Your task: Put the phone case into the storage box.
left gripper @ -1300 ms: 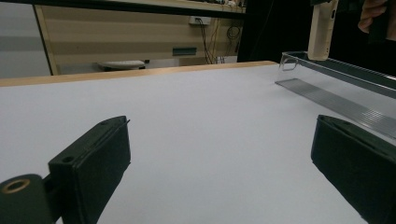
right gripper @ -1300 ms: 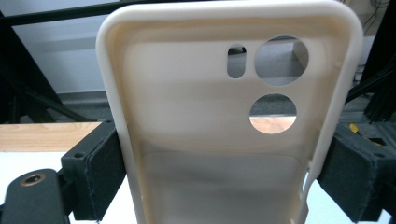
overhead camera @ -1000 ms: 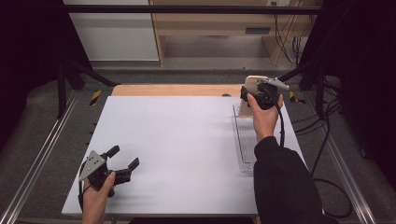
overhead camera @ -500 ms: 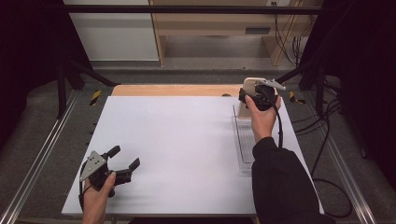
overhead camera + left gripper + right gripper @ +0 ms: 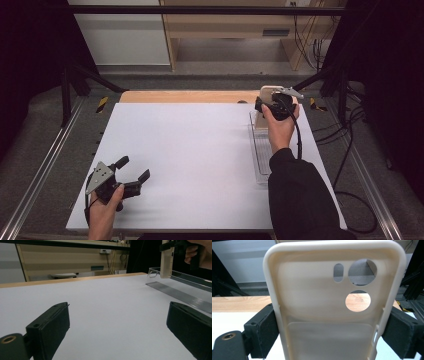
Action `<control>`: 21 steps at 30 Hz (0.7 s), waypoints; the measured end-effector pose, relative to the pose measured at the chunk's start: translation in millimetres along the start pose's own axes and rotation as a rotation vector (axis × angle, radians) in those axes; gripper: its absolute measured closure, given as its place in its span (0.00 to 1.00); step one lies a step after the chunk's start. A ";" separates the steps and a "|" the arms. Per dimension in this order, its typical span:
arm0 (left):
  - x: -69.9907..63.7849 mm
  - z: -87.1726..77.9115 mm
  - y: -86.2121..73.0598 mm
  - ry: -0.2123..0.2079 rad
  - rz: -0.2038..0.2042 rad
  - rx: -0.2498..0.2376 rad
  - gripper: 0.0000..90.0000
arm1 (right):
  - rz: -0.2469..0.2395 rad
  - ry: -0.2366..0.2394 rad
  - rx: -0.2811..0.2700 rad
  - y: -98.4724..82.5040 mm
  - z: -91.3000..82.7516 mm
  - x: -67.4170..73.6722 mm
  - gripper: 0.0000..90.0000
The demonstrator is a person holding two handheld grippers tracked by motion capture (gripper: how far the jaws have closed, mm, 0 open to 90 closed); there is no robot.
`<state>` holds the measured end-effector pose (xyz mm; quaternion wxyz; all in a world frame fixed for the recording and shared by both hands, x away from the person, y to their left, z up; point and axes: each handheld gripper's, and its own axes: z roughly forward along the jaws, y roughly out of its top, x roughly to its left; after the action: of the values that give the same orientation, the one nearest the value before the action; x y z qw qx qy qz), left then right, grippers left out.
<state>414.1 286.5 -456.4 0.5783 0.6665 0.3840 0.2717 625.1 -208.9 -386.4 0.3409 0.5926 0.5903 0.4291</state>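
The cream phone case (image 5: 332, 305) stands upright, camera holes near its top, clamped by the right gripper (image 5: 274, 106) above the clear tray (image 5: 261, 155), seemingly clear of it. The left gripper (image 5: 131, 176), well apart from the tray, gapes wide and empty.

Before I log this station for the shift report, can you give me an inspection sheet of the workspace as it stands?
Surface: white table top, bare across the middle; a wooden strip runs along its far edge.
Job's things: cream phone case, upright, held above the far end of the clear tray at the table's right side.
Clutter: nothing seen.
Grippers: right gripper shut on the phone case, jaws pressing its two long edges; left gripper open, low over the near left corner, holding nothing.
Cables: a black cable trails from the right gripper; more lie on the floor at right.
Surroundings: metal rails, grey floor, wooden furniture behind.
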 end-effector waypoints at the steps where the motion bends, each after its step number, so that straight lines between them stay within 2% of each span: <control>1: 0.1 0.1 0.0 0.000 0.000 0.000 0.05 | 0.001 0.003 0.003 -0.3 0.8 0.7 0.13; 21: 0.1 -0.4 0.4 -0.005 0.003 -0.006 0.05 | -0.021 -0.020 0.003 -4.9 8.5 3.2 0.13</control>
<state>413.9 286.8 -456.0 0.5807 0.6661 0.3810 0.2720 630.6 -204.5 -393.9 0.3501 0.5912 0.5937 0.4188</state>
